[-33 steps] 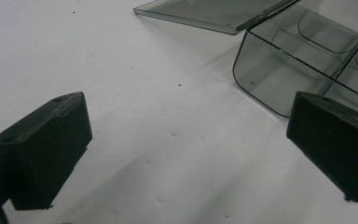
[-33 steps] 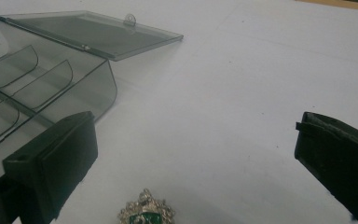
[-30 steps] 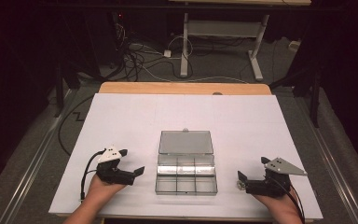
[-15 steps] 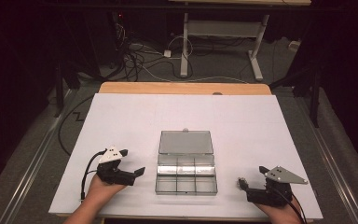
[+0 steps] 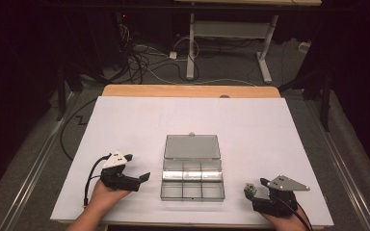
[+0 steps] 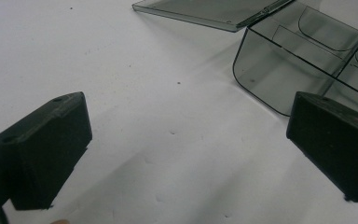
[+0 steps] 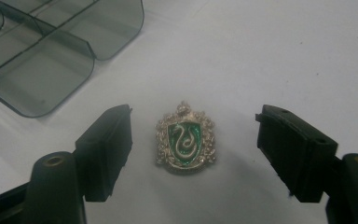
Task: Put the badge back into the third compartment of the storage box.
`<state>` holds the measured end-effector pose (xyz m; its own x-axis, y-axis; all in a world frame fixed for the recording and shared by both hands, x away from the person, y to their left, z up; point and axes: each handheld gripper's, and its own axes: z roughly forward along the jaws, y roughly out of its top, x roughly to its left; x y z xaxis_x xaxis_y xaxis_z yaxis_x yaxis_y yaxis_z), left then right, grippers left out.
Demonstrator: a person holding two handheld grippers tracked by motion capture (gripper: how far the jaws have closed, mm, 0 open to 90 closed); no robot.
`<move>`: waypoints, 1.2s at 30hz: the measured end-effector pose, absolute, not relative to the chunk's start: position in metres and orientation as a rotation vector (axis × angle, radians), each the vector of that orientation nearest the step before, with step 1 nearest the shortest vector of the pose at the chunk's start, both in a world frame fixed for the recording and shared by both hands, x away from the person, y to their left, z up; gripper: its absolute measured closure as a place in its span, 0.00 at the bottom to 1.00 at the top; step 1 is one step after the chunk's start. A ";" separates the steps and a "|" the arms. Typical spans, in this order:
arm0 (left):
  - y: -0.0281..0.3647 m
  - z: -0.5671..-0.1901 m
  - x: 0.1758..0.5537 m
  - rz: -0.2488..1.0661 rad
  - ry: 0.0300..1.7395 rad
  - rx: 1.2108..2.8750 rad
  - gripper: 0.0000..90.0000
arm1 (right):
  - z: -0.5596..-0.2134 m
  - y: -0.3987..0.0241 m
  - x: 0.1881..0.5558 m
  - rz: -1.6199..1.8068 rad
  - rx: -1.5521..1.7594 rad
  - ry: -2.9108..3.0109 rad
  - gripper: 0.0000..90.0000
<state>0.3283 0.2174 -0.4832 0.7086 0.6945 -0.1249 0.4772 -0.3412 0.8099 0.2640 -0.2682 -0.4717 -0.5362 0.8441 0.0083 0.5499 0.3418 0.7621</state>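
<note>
The right hand-held gripper (image 7: 193, 154) has drawn back toward the tabletop's (image 5: 125, 125) near edge, its wide-open jaws now bracketing an ungripped green crest badge (image 7: 185, 138) beside the compartment box (image 5: 192, 178), likely before pickup; the left hand-held gripper (image 5: 137, 174) rests open, empty.

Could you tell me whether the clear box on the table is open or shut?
Open. The box has its lid folded back flat on the table behind it, and the compartments look empty.

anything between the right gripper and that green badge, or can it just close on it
Nothing visible stands in the way. The badge lies flat on the white table between the open jaws of the right hand-held gripper, with bare table on either side. The clear box sits off to one side.
</note>
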 end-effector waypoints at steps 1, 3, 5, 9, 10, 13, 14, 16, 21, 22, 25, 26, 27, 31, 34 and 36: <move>0.218 -0.483 0.328 0.306 0.890 2.006 0.00 | -0.472 -0.267 0.264 1.029 1.234 2.227 0.35; 0.217 -0.483 0.327 0.305 0.887 2.003 0.00 | -0.473 -0.266 0.266 1.019 1.238 2.234 0.37; 0.217 -0.483 0.327 0.304 0.885 2.006 0.00 | -0.474 -0.263 0.266 1.010 1.222 2.251 0.40; 0.218 -0.483 0.327 0.301 0.882 2.004 0.00 | -0.477 -0.260 0.267 0.957 1.195 2.279 0.43; 0.217 -0.483 0.327 0.302 0.881 2.004 0.00 | -0.477 -0.259 0.267 0.952 1.190 2.275 0.44; 0.216 -0.483 0.327 0.308 0.879 2.012 0.00 | -0.477 -0.258 0.269 0.949 1.183 2.272 0.47; 0.216 -0.483 0.327 0.312 0.880 2.013 0.00 | -0.478 -0.258 0.269 0.949 1.181 2.274 0.47; 0.216 -0.483 0.326 0.317 0.881 2.014 0.00 | -0.478 -0.257 0.268 0.951 1.183 2.278 0.50; 0.215 -0.483 0.327 0.321 0.887 2.019 0.00 | -0.479 -0.257 0.269 0.957 1.156 2.283 0.52; 0.215 -0.483 0.327 0.318 0.890 2.017 0.00 | -0.479 -0.258 0.269 0.958 1.162 2.285 0.52; 0.216 -0.483 0.328 0.312 0.896 2.017 0.00 | -0.479 -0.259 0.270 0.964 1.169 2.290 0.52; 0.216 -0.483 0.328 0.310 0.896 2.018 0.00 | -0.479 -0.259 0.271 0.967 1.171 2.292 0.53; 0.216 -0.483 0.328 0.308 0.895 2.019 0.00 | -0.479 -0.260 0.271 0.971 1.169 2.295 0.53; 0.216 -0.483 0.329 0.304 0.889 2.023 0.00 | -0.479 -0.260 0.273 0.972 1.169 2.304 0.54; 0.216 -0.483 0.328 0.300 0.891 2.021 0.00 | -0.479 -0.260 0.274 0.975 1.167 2.304 0.54; 0.216 -0.483 0.328 0.299 0.888 2.022 0.00 | -0.479 -0.260 0.274 0.973 1.164 2.305 0.55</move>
<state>0.3284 0.2157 -0.4833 0.7149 0.6891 -0.1191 0.4764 -0.3552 0.8043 0.2739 -0.2600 -0.4790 -0.5848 0.8108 -0.0245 0.5478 0.4170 0.7253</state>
